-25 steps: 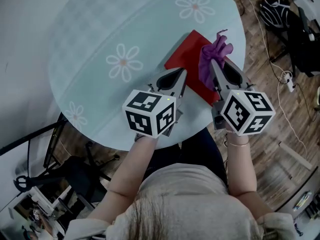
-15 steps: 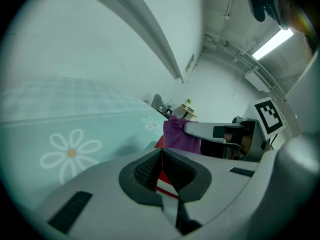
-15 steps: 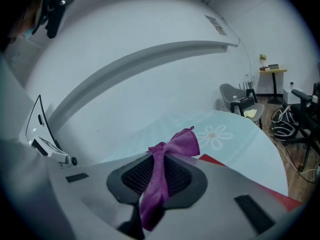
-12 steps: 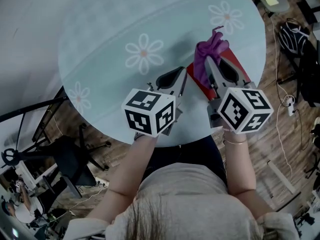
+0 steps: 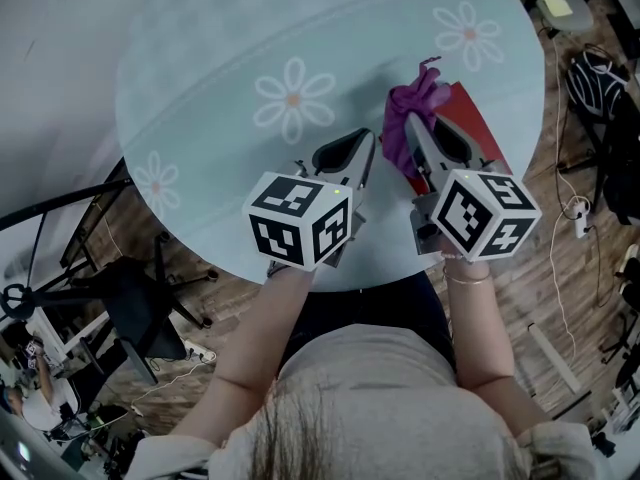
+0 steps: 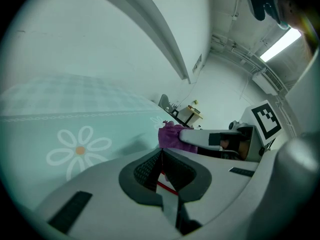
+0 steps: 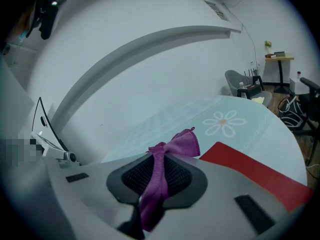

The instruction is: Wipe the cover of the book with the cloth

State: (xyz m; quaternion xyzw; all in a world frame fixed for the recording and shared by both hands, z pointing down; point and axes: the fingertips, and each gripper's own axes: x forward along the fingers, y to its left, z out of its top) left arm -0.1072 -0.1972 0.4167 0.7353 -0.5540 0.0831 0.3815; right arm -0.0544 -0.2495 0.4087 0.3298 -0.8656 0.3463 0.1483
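Observation:
A red book (image 5: 478, 118) lies on the pale round table (image 5: 220, 58) near its right front edge, partly hidden under my right gripper. My right gripper (image 5: 412, 120) is shut on a purple cloth (image 5: 405, 128), which hangs over the book's left part. In the right gripper view the cloth (image 7: 182, 145) bunches out past the right gripper (image 7: 156, 154), with the book (image 7: 250, 171) to the right. My left gripper (image 5: 366, 140) hovers just left of the book, shut with nothing held. From the left gripper (image 6: 161, 151) the cloth (image 6: 172, 135) shows ahead to the right.
White daisy prints (image 5: 293, 93) mark the tablecloth. The table's front edge runs just under both marker cubes. Dark bags and cables (image 5: 600, 88) lie on the wooden floor at right. A black chair (image 5: 130, 308) stands below the table at left.
My right gripper has swept the cloth leftward across the book toward its left edge. The left gripper has shifted left along the table too. The head view has swung.

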